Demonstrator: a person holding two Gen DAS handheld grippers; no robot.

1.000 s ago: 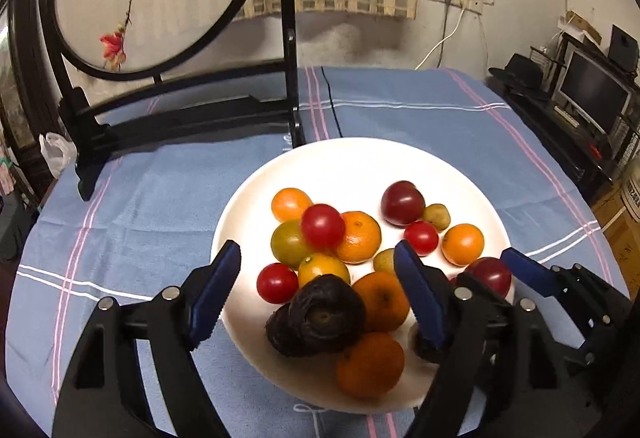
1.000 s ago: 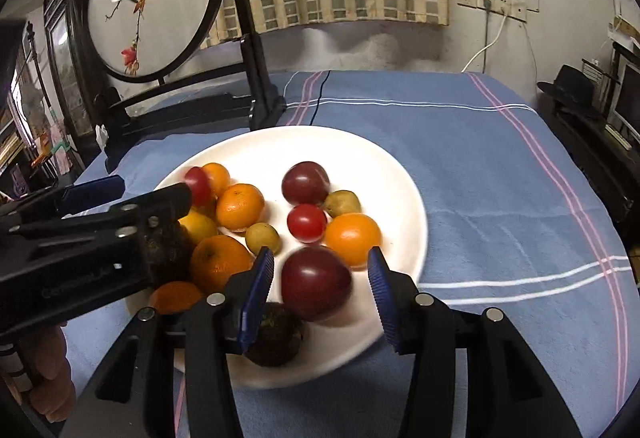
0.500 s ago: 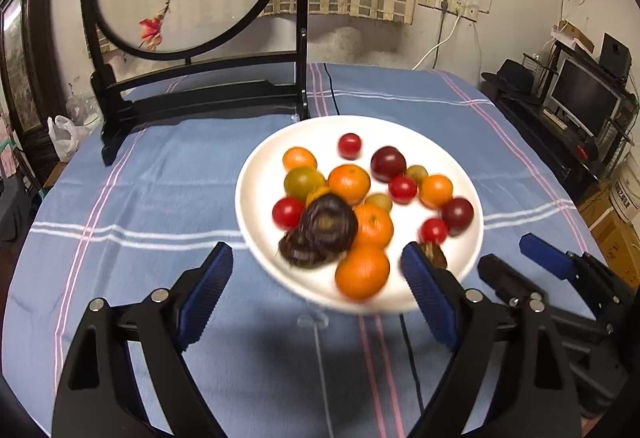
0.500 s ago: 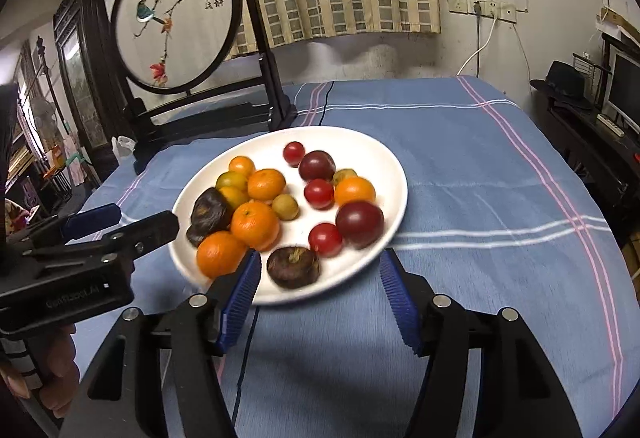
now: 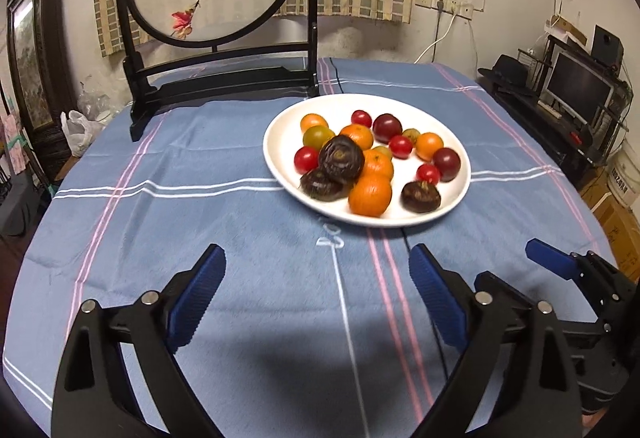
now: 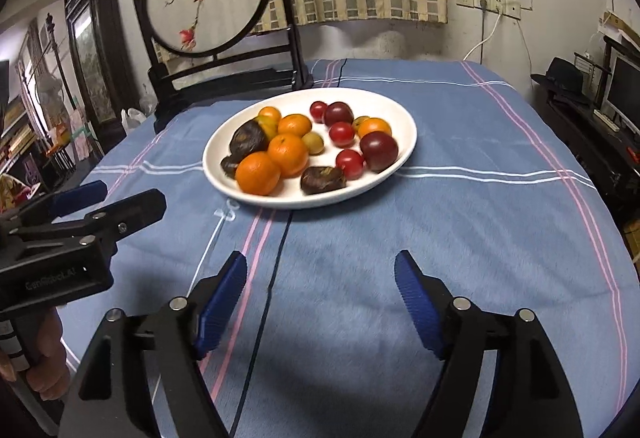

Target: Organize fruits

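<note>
Both the left gripper [image 5: 316, 286] and right gripper [image 6: 320, 290], jaws just widened and empty, hover over bare blue striped tablecloth [image 5: 224, 222], the round white fruit-filled plate [image 6: 224, 179] well ahead, its near rim clear.

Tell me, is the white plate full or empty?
Full: the white plate holds oranges, red tomatoes and dark fruits.

Fruits [image 5: 370, 193] lie on a plate [image 5: 280, 135] before the screen stand [image 5: 216, 77], perhaps mid-table.
</note>
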